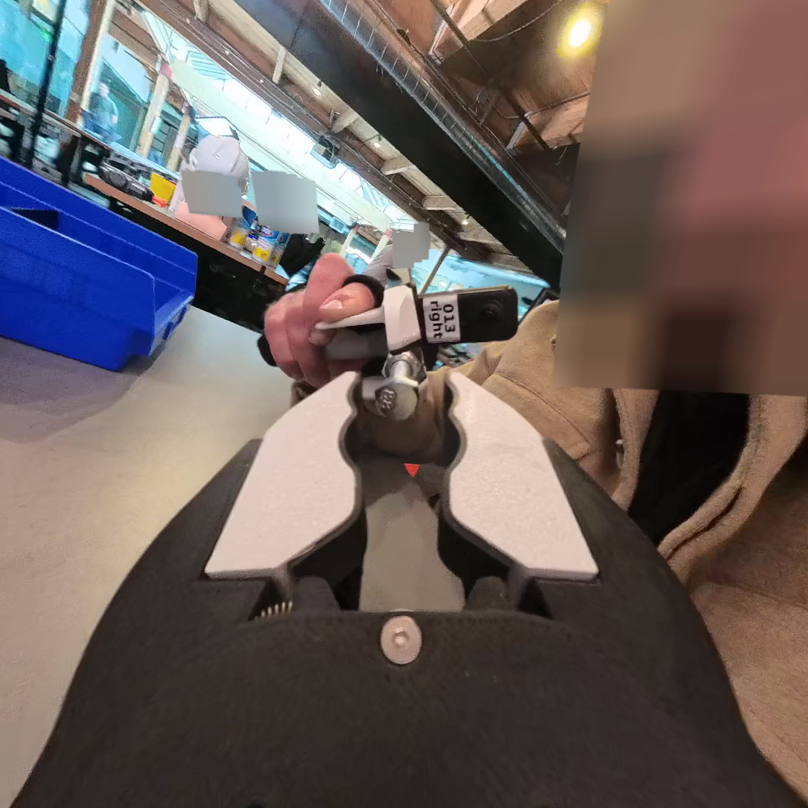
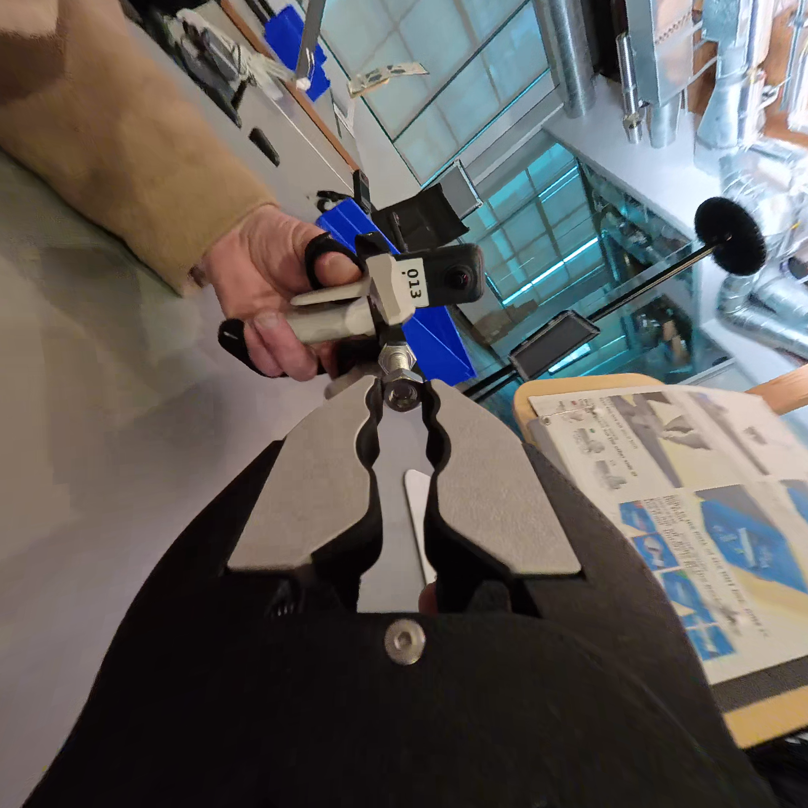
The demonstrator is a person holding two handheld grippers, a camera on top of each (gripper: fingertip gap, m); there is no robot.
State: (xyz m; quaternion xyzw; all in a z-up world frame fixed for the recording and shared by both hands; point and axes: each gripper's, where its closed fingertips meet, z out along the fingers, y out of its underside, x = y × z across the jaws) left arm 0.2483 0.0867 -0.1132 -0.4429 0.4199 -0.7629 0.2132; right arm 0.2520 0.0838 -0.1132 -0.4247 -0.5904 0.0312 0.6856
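Left tool point(image 1: 400, 382) has its pale fingers apart. The hex head of a silver bolt point(image 1: 389, 398) sits between the tips, against one finger, with a clear gap to the other. The head is stamped and shiny, and the threaded shank rises from it toward a nut. Right tool point(image 2: 402, 387) meets the bolt from the opposite end. Its fingers stand close together and look clamped on the nut nearest the camera, with bare thread and a second nut just beyond. The bolt hangs in the air between the two tools, above the pale grey tabletop point(image 1: 87, 481). Each tool is gripped by a hand, the right hand point(image 1: 301, 332) and the left hand point(image 2: 271, 297), the left coming out of a tan sleeve point(image 2: 131, 153). A blue bin point(image 1: 87, 280) rests on the tabletop farther off. A printed sheet point(image 2: 656, 503) with pictures lies to one side of the right tool.
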